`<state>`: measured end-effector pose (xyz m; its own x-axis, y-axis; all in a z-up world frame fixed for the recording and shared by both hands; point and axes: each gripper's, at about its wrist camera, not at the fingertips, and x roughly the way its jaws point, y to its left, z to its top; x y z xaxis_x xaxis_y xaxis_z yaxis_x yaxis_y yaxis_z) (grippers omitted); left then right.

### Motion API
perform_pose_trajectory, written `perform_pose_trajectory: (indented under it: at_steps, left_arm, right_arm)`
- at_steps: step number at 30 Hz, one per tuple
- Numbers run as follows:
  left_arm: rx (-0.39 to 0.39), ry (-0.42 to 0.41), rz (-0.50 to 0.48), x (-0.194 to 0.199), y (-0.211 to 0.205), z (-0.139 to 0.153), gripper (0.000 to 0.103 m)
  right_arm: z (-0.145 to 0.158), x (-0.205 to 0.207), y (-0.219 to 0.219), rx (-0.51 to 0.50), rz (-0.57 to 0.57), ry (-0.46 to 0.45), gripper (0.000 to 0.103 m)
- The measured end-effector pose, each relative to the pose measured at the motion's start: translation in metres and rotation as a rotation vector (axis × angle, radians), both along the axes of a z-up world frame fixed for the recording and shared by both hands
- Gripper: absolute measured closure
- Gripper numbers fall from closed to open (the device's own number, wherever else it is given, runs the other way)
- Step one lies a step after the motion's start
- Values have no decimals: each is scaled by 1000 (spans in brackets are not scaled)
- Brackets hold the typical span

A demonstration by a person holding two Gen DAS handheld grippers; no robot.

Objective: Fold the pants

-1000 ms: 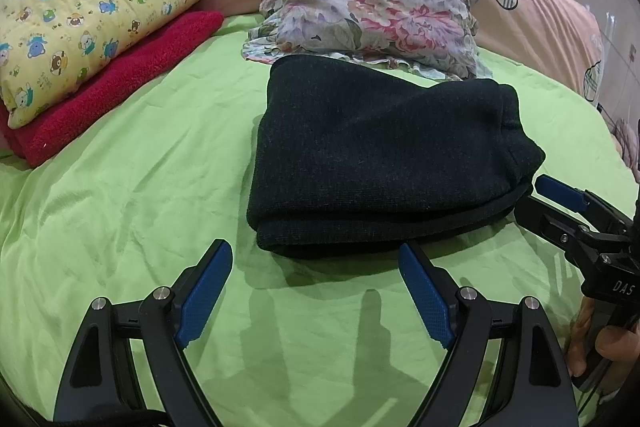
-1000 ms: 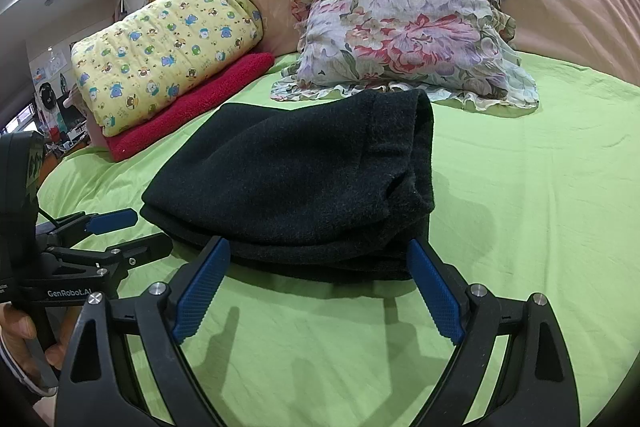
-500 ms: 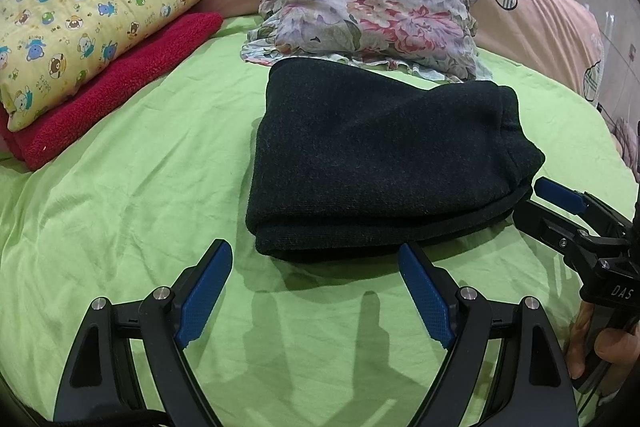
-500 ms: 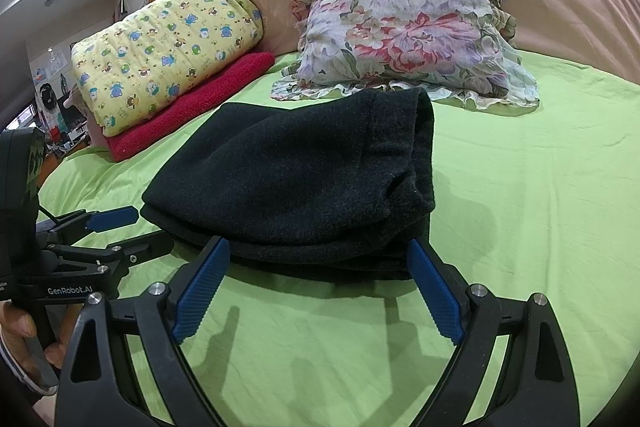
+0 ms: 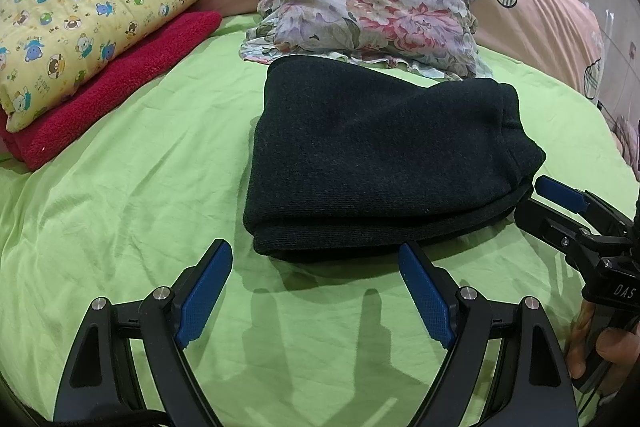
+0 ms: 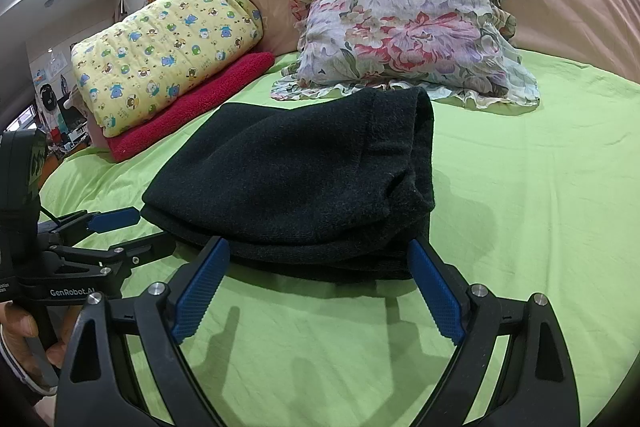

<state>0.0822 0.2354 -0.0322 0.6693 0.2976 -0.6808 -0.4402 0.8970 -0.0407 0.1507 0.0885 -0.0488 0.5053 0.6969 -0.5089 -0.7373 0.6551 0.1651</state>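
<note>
**Folded dark pants rest on the green sheet, both claws wide and empty**

The pants (image 5: 372,163) lie folded into a thick, layered bundle at the centre of the left wrist view, on the lime-green bedsheet (image 5: 140,195). In the right wrist view the same bundle fills the middle of the frame, its stacked edges facing the lower right.

The left gripper (image 5: 316,267) sits at the bottom of its own view with its jaws spread wide; the blue pads (image 5: 204,291) hold nothing, and only bare sheet and their shadows lie between them. The near folded edge of the pants is just beyond the fingertips, and whether the right-hand tip touches the cloth cannot be told.

The right gripper (image 6: 318,263) also stands wide at the bottom of its view, empty, its tips level with the near edge of the bundle; contact there cannot be told either. In the left wrist view this gripper shows at the right edge, close beside the corner of the pants, with a hand (image 5: 600,347) on its handle in the lower right.

Behind the pants, toward the top of the frame, a floral ruffled pillow (image 5: 368,11) lies against a pink headboard cover (image 5: 520,11). At the upper left, a yellow bear-print quilt (image 5: 92,7) sits on a red towel (image 5: 120,83).
</note>
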Motion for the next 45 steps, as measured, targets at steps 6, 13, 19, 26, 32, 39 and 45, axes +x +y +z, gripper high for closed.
perform_pose_trajectory:
  at_steps: [6,13,19,26,32,39,45]
  left_arm:
    - [0,2,-4,1,0,0,17]
    - [0,3,-5,2,0,-1,17]
    - [7,4,-6,2,-1,-1,17]
    - [6,2,-6,2,-2,-1,17]
    - [9,2,-10,3,-2,0,17]
    - [8,2,-11,4,-2,1,17]
    - [9,1,-13,4,-2,2,17]
  right_arm:
    - [0,0,0,0,0,0,12]
    - [0,0,0,-1,-1,1,12]
    - [0,0,0,0,0,1,12]
    - [0,1,0,0,0,1,12]
    - [0,1,-1,2,0,0,12]
    - [0,1,-1,2,1,1,12]
    - [0,2,-2,6,-1,2,12]
